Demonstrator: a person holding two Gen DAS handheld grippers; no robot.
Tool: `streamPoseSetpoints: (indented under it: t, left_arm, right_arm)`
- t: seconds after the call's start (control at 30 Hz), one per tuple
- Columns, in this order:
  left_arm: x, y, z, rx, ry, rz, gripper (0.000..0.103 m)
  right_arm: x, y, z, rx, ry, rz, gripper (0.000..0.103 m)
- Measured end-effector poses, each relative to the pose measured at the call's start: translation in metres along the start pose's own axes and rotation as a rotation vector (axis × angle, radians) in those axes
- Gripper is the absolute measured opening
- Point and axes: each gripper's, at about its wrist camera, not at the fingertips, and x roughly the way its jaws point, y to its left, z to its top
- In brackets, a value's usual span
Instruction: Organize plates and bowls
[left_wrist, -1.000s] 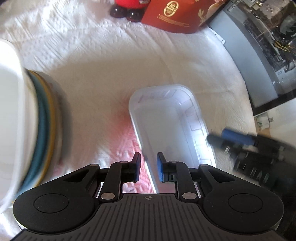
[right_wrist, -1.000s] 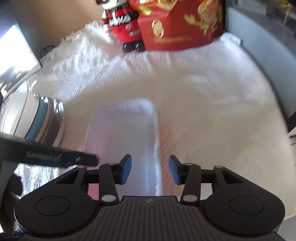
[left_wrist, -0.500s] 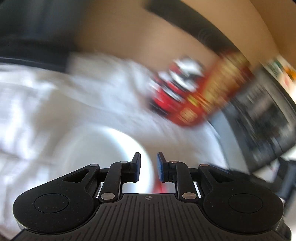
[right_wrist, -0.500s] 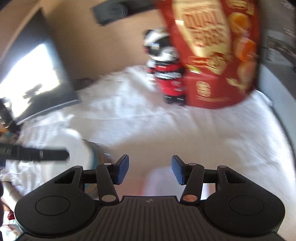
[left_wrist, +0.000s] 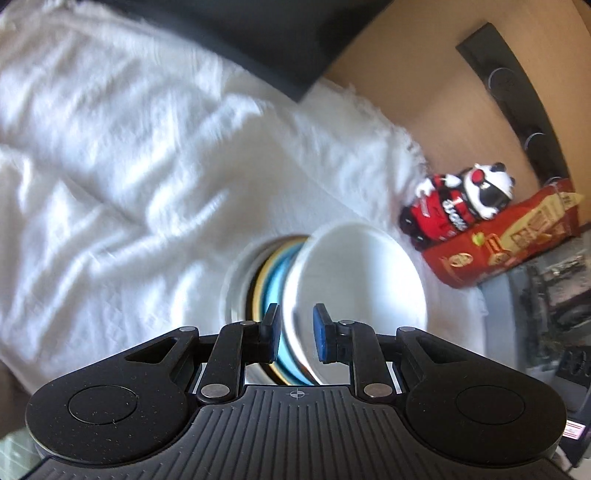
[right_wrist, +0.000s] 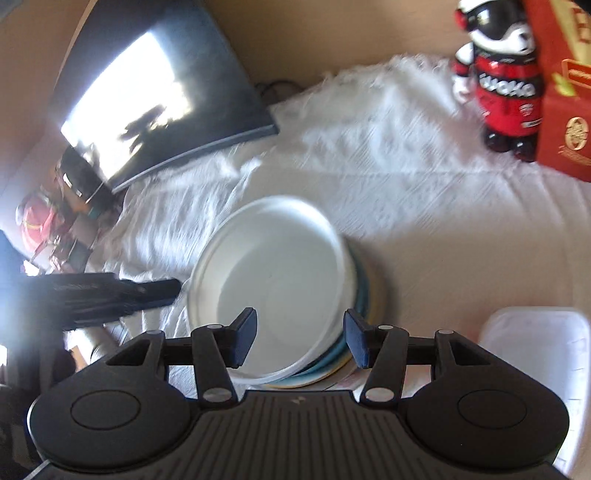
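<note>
Both jaws empty — left gripper (left_wrist: 294, 333) nearly closed, right gripper (right_wrist: 300, 339) opening — with the white bowl (right_wrist: 273, 284) at twelve o'clock, straddled by the right.

Plates (right_wrist: 364, 295) under white bowl (right_wrist: 273, 273) mostly hidden (count unclear)

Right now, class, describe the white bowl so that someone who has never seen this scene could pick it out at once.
Start at the white cloth that covers the surface, with a dark screen at its far left and a panda figurine at its far right. Between them sits one stack of dishes. The white bowl is the deep top piece; below it only thin blue and yellow rims show.
</note>
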Motion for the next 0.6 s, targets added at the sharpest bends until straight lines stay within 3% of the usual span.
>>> streamPoseSetpoints:
  t: [0.6]
  left_arm:
    - [0.004,-0.013,-0.002,0.070,0.011,0.024,0.022]
  right_arm:
    - [-0.002,0.009,-0.004,-0.037,-0.011,-0.019,0.054]
